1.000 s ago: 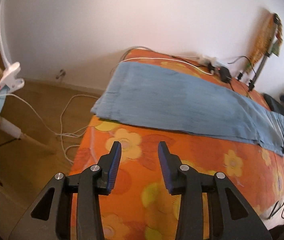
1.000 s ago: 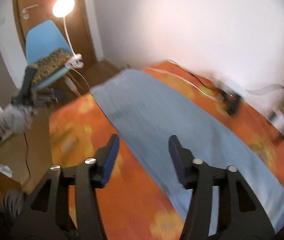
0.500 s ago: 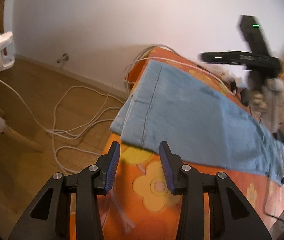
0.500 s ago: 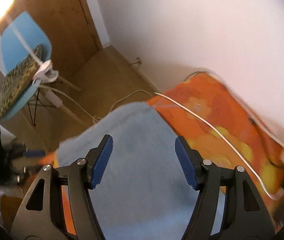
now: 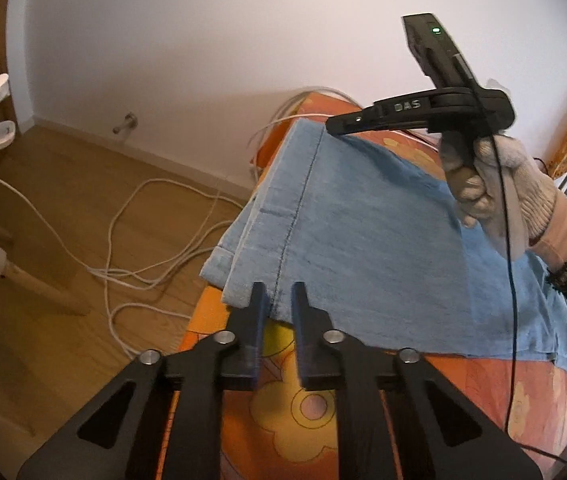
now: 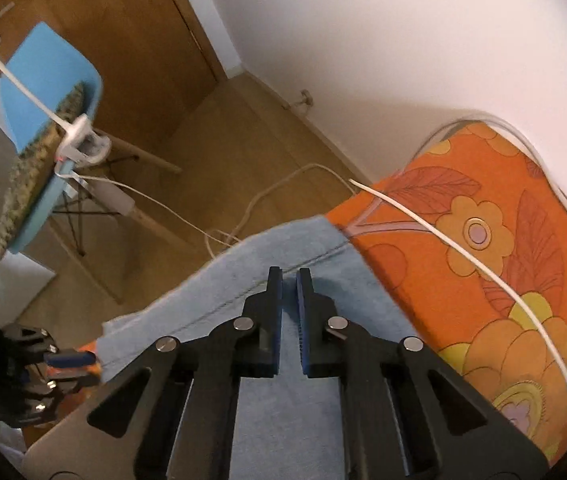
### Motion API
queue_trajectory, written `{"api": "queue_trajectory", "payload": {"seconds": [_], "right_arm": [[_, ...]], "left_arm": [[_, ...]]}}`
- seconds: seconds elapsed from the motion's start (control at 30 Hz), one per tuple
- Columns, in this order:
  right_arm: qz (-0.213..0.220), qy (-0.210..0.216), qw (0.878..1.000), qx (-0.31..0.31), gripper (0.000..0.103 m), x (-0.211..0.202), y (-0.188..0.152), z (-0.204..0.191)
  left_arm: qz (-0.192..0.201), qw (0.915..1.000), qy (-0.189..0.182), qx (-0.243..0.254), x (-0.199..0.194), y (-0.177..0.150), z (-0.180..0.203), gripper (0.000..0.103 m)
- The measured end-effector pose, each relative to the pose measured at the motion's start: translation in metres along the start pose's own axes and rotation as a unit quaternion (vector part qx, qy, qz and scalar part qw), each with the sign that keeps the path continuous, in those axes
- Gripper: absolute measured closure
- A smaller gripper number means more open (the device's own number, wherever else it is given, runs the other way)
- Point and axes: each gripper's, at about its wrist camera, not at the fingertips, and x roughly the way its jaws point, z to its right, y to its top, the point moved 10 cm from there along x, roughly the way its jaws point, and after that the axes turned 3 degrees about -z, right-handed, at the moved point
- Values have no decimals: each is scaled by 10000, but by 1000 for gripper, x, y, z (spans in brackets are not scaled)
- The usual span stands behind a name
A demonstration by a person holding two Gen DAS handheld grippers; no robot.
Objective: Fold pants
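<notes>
Left gripper [image 5: 279, 298]: jaws closing on near hem corner of blue pants [image 5: 363, 240], cloth between them. Right gripper [image 6: 289, 284]: clenched on far hem. Pants lie flat on orange floral bed [image 6: 483, 240], hem at bed edge above wooden floor [image 5: 63, 240]. Handle reads "DAS"

- "DAS": pale capital letters on the black arm of the right gripper [image 5: 333, 126], seen in the left wrist view at about 1 o'clock. The arm runs level; a gloved hand [image 5: 495, 184] grips the handle below it.
- No other text, number, label or sign is legible in either view.
</notes>
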Motion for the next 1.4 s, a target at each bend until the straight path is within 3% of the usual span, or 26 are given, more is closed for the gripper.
{"api": "queue_trajectory", "payload": {"seconds": [0.13,0.17,0.2,0.27,0.33,0.37,0.4,0.47,0.53,0.57,0.6,0.67,0.7,0.8,0.93,1.07,1.13,1.3,1.4], "right_arm": [[85,-81,9997,-214,99,-10,-1,-6],[85,-57,9996,-274,99,-11,-1,-8],[84,-39,9995,-307,99,-12,0,-7],[79,-19,9997,-234,99,-12,2,-2],[-24,-162,9998,-83,77,-7,5,8],[-77,-285,9996,-28,47,-3,7,13],[-71,-360,9993,-10,38,-2,8,17],[-144,-305,9994,36,38,4,10,21],[-265,-158,9994,148,41,12,10,22],[-321,-111,9993,168,51,16,9,22],[-359,-70,9992,175,69,18,7,21],[-308,-117,9994,87,79,16,6,16],[-247,-180,9995,-17,87,13,5,14],[-48,-291,9995,-99,97,1,5,14],[243,-252,9994,-51,99,-17,6,13],[439,-441,9979,-186,100,-30,12,12],[481,-583,9970,-164,100,-31,17,15],[300,-876,9956,-133,100,-14,17,23],[46,-1101,9937,-221,100,2,12,27]], "left_arm": [[4,9996,293,-25,-1,-3,-12,92],[-37,9993,360,-107,-1,-4,-16,88],[-64,9990,381,-239,-1,-4,-20,75],[-96,9984,342,-430,0,-3,-25,61],[-155,9983,330,-456,3,-2,-25,60],[-197,9983,302,-454,5,-3,-23,60],[-235,9982,305,-455,7,-2,-21,60],[-206,9983,333,-434,10,-1,-20,60],[-174,9982,317,-484,11,1,-20,60],[-159,9980,328,-507,11,1,-22,60],[-118,9978,376,-525,10,1,-23,69],[-72,9981,369,-493,10,1,-21,83],[28,9979,483,-424,7,2,-19,87],[192,9975,630,-273,0,4,-16,96],[337,9972,646,-169,-7,6,-13,99],[489,9951,843,176,-11,16,-8,99],[439,9951,873,119,-6,23,-15,99],[275,9941,1047,-50,13,30,-34,102],[133,9963,785,-329,19,28,-42,102]]}}
